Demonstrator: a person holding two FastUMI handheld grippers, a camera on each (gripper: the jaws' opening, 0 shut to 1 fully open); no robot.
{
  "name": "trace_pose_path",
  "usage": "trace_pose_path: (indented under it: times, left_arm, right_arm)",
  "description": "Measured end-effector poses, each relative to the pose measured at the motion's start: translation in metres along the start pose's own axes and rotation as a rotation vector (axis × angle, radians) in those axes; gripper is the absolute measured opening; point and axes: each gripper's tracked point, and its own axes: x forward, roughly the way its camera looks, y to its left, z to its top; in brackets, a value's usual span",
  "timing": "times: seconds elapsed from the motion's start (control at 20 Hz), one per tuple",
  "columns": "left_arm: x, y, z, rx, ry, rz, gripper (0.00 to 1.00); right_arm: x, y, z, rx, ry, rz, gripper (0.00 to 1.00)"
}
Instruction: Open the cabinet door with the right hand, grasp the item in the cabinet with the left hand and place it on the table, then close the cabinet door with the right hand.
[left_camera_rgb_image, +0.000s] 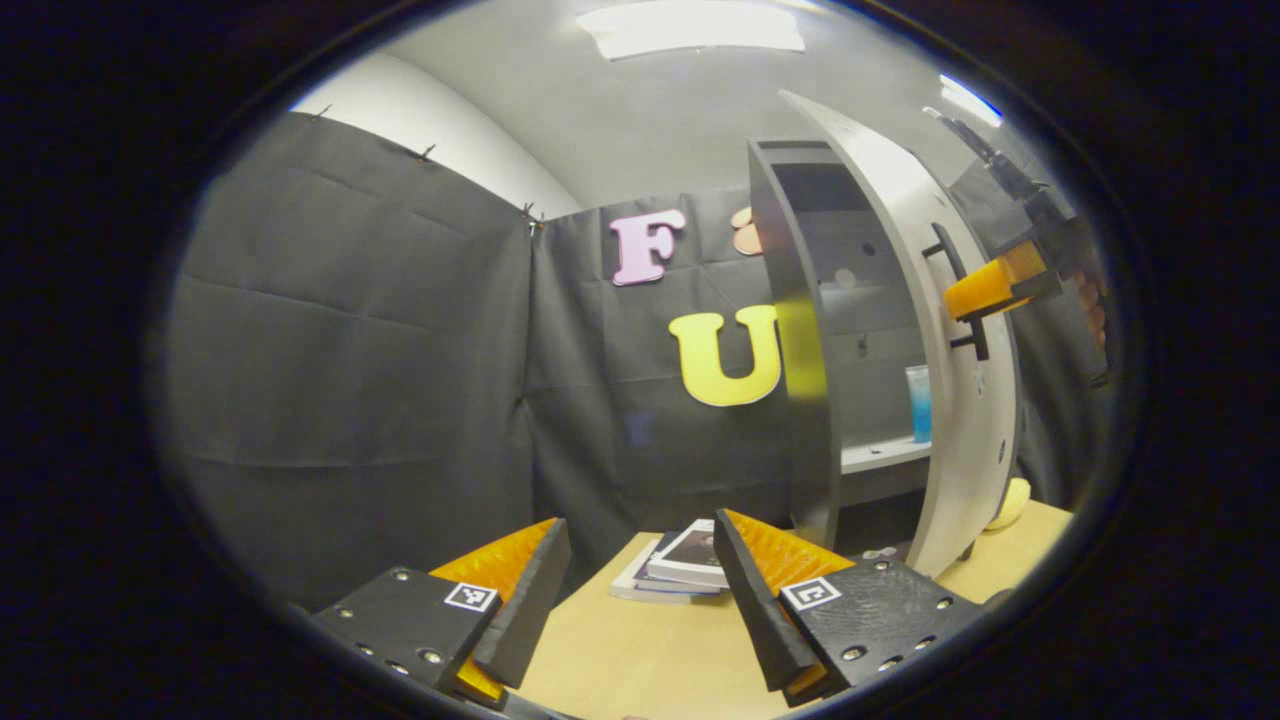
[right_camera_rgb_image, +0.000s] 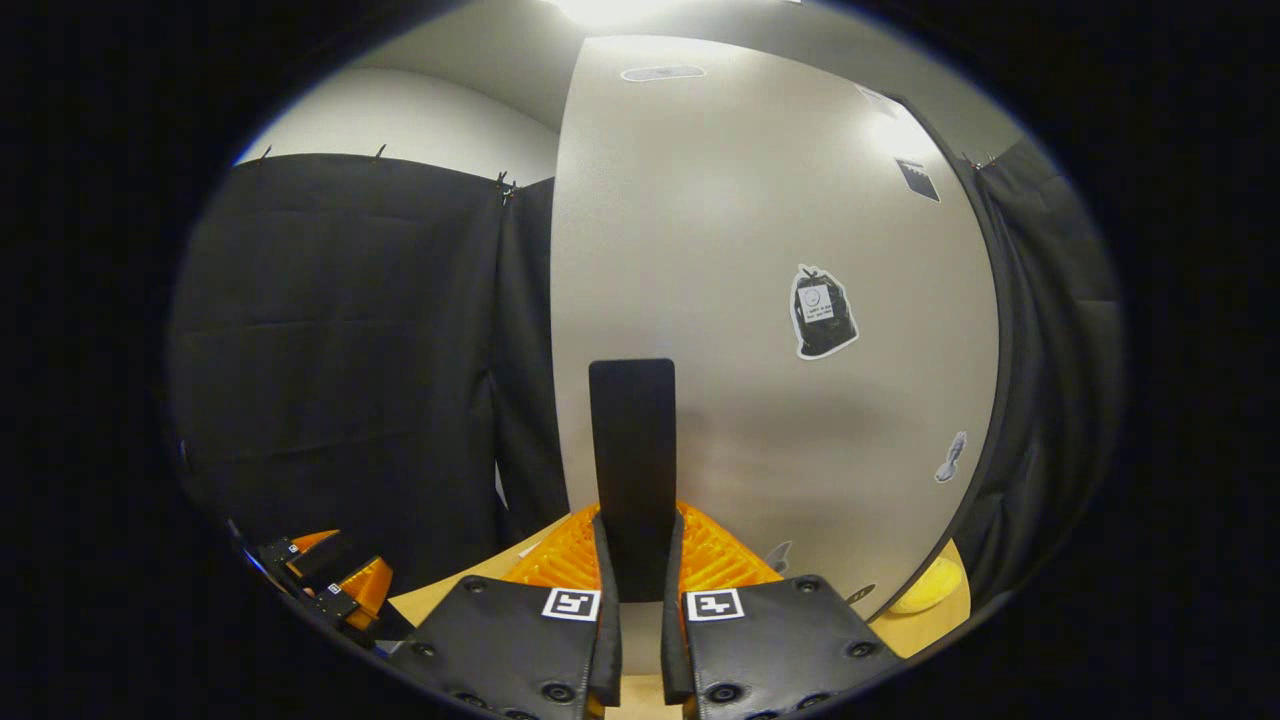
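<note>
The grey cabinet stands on the table with its door swung partly open. On the inner shelf stands a blue cup. My left gripper is open over the table, well short of the cabinet and holding nothing. In the right gripper view, my right gripper is shut on the door's black bar handle, with the grey door close in front. The left gripper view also catches the right gripper on the handle.
A small stack of books lies on the wooden table left of the cabinet's foot. A yellow object sits on the table behind the door, seen too as the yellow object. The left gripper shows low at left.
</note>
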Motion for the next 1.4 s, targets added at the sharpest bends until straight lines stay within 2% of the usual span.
trace_pose_path:
  times: [0.45, 0.85, 1.1, 1.3, 1.4]
  left_arm:
    - [0.008, -0.084, 0.019, 0.014, -0.027, -0.137, 0.87]
    - [0.003, -0.164, 0.036, 0.008, -0.056, -0.263, 0.87]
    - [-0.002, -0.206, 0.039, -0.006, -0.054, -0.328, 0.87]
    - [-0.010, -0.231, 0.044, -0.002, -0.061, -0.370, 0.87]
    - [-0.011, -0.243, 0.047, 0.002, -0.064, -0.388, 0.87]
  right_arm:
    - [-0.063, -0.022, -0.006, 0.004, -0.016, 0.038, 0.17]
    - [-0.105, -0.048, -0.009, 0.003, -0.004, 0.004, 0.17]
    - [-0.135, -0.076, -0.011, 0.018, -0.006, -0.051, 0.17]
    - [-0.157, -0.105, -0.014, 0.004, -0.010, -0.146, 0.17]
    - [-0.167, -0.119, -0.014, -0.010, -0.015, -0.203, 0.13]
